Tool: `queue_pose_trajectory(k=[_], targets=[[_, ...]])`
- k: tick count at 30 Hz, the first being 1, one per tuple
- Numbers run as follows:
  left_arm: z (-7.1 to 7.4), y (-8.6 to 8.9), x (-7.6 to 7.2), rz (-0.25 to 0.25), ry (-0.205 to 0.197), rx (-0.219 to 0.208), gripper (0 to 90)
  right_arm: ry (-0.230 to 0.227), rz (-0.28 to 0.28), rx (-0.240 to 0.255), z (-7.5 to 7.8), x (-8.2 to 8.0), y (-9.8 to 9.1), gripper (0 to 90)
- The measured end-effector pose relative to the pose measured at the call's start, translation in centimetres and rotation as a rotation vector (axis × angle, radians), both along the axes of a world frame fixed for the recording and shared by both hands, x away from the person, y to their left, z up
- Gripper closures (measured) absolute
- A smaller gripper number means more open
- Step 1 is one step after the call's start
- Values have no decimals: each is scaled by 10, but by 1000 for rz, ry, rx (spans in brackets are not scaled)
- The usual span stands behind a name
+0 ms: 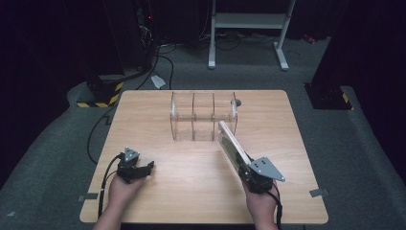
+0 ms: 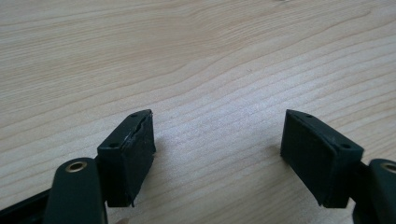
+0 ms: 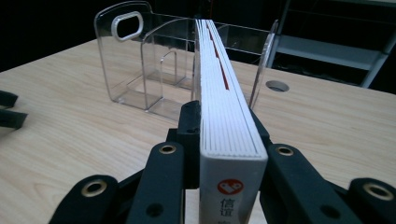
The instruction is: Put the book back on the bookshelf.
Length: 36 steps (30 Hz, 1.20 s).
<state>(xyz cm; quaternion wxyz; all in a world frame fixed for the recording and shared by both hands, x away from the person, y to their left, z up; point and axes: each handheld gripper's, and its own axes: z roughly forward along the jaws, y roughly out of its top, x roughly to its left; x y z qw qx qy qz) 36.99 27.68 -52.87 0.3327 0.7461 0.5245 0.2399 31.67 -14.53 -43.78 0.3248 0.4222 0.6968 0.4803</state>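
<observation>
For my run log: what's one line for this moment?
right gripper: shut on book | left gripper: open, over table | clear rack: ahead of book

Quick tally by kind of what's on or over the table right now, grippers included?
Books: 1, the white book clamped in the right gripper
Clear acrylic racks: 1, the clear divided rack on the wooden table
Grippers: 2, right gripper and left gripper, the latter open with nothing between its jaws
Total: 4
</observation>
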Motion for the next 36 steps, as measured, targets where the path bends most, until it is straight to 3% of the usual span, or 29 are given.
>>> queue_pose_trajectory(k=[17, 25, 36], targets=[[0, -1, 1, -7, 2, -2, 260, -16, -36, -35, 13, 34, 18, 755], [0, -1, 2, -8, 1, -5, 260, -33, -61, -27, 17, 46, 23, 755], [0, -1, 2, -4, -2, -5, 281, -22, -98, -6, 20, 67, 31, 754]])
